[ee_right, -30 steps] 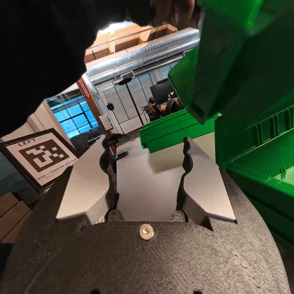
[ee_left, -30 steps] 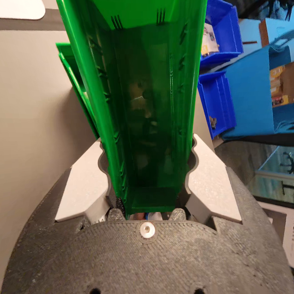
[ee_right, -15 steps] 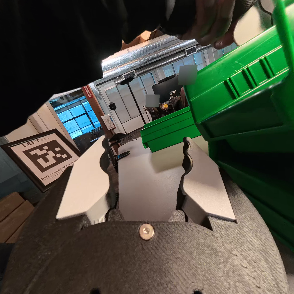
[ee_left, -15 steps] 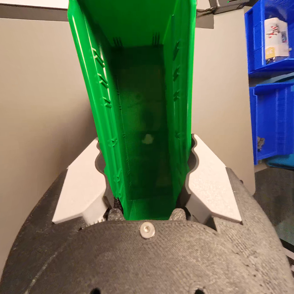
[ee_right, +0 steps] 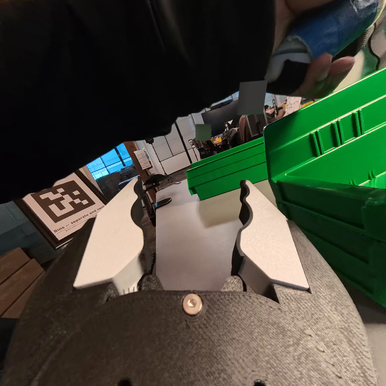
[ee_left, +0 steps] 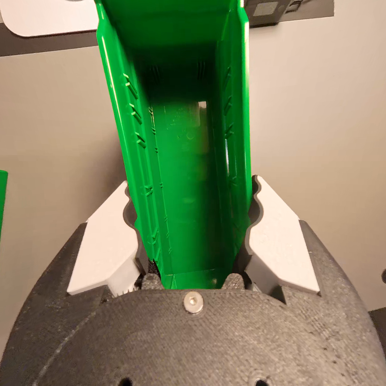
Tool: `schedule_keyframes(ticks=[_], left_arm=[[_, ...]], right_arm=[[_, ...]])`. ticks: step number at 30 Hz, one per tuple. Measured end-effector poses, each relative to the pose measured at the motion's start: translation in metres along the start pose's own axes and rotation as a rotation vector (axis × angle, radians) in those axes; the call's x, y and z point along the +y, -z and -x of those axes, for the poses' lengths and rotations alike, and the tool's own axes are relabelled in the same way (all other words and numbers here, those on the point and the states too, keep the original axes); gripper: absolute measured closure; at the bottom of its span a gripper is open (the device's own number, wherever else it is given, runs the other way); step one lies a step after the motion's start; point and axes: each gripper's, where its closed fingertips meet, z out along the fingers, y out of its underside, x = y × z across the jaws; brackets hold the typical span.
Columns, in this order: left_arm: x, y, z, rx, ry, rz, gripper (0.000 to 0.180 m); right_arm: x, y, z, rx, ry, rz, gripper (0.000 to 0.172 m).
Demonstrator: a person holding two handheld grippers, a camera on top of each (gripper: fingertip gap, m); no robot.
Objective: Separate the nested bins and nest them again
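Nesting half done, apparently: green bin [ee_left: 188, 167] clasped across its walls in left tongs [ee_left: 191, 188], tilted onto lower bin [ee_right: 334, 240], right tongs [ee_right: 191, 188] spread and empty above desk [ee_right: 194, 240], far bin [ee_right: 225, 177] waiting.

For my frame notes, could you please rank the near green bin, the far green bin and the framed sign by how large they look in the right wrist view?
1. Near green bin, though nearness inflates it.
2. Far green bin and framed sign: similar in apparent size, and the sign is partly hidden, so I would not rank them.
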Motion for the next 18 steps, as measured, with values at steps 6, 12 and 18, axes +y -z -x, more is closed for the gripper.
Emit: schedule_keyframes(ticks=[6, 12, 18], left_arm=[[-0.005, -0.003, 0.043, -0.068, 0.046, -0.004, 0.070], [-0.006, -0.001, 0.087, -0.095, 0.066, -0.012, 0.060], [-0.010, 0.042, 0.080, 0.084, -0.018, -0.137, 0.036]], right_arm=[[0.001, -0.001, 0.000, -0.005, -0.006, 0.007, 0.077], [0.001, 0.000, 0.000, -0.006, -0.007, 0.003, 0.077], [0.000, 0.000, 0.001, -0.011, -0.006, 0.000, 0.077]])
